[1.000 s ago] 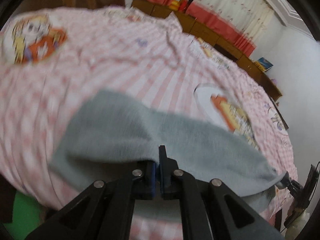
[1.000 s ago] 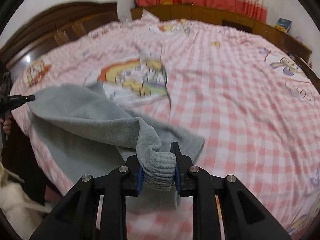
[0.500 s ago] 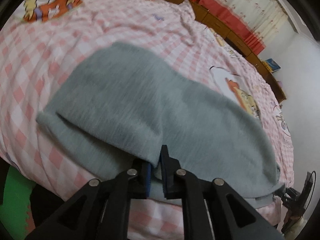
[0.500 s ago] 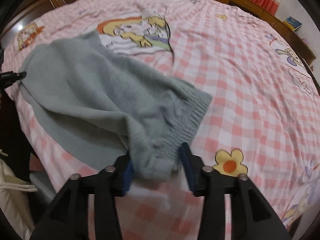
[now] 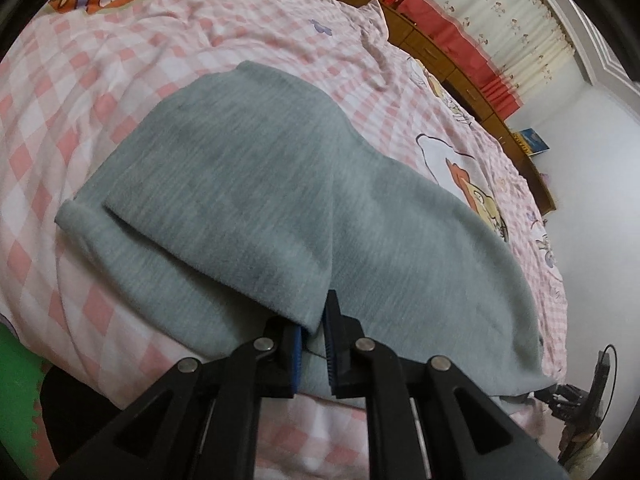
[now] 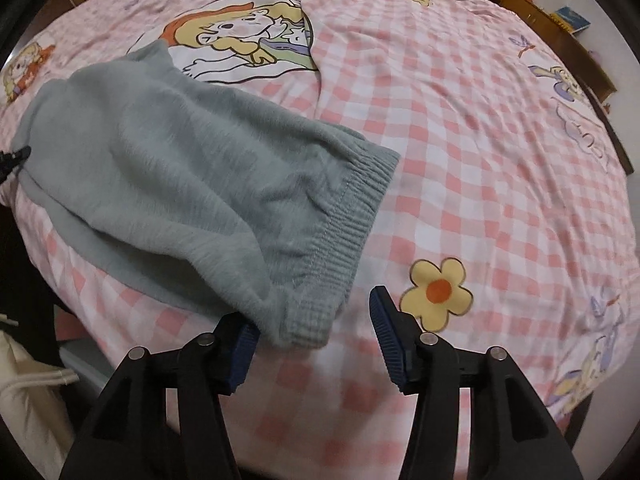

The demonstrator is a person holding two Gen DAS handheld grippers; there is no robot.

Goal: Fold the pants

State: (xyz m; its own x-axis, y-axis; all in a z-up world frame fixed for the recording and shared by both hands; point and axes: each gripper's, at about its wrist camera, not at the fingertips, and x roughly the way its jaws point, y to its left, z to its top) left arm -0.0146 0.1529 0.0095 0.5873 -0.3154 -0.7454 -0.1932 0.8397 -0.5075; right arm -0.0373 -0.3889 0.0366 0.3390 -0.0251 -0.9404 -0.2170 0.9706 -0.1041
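Grey fleece pants [image 5: 280,184] lie folded over on themselves on the pink checked bedsheet [image 5: 120,60], near the bed's edge. My left gripper [image 5: 313,340] is shut on the corner of the upper layer, low over the lower layer. In the right wrist view the pants [image 6: 180,152] end in a ribbed waistband [image 6: 352,208] that rests flat on the sheet [image 6: 480,140]. My right gripper [image 6: 314,320] is open, its fingers on either side of the waistband's near corner and not pinching it.
Cartoon prints and a yellow flower [image 6: 438,292] mark the sheet. Wooden cabinets [image 5: 460,56] and red-and-cream curtains [image 5: 480,24] line the far side. A green mat [image 5: 16,364] lies below the bed edge, and a cream bag [image 6: 28,400] sits beside the bed.
Both grippers have brought the upper layer down onto the lower one. The right gripper has opened and let go of the waistband, which now lies flat. The left gripper still holds its corner.
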